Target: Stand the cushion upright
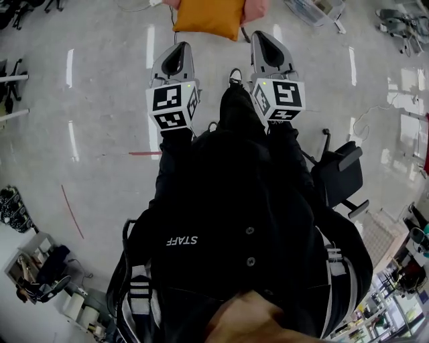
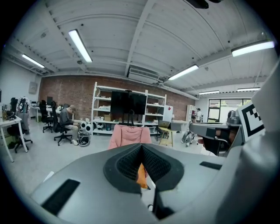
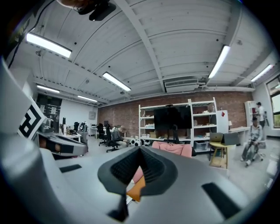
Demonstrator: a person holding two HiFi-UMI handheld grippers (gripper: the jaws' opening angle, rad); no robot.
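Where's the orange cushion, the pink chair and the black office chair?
Orange square fabric cushion (image 1: 206, 17), head view, middle of its face.
Pink fabric chair (image 2: 129, 135), left gripper view, its backrest.
Black office chair (image 1: 336, 175), head view, its seat.

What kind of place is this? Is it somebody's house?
Not a house; probably a workshop or lab: white storage shelves, office chairs, long ceiling strip lights and a brick wall.

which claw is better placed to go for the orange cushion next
Probably right, narrowly: the right claw lies beside the cushion, while the left claw sits just short of it. Both are shut.
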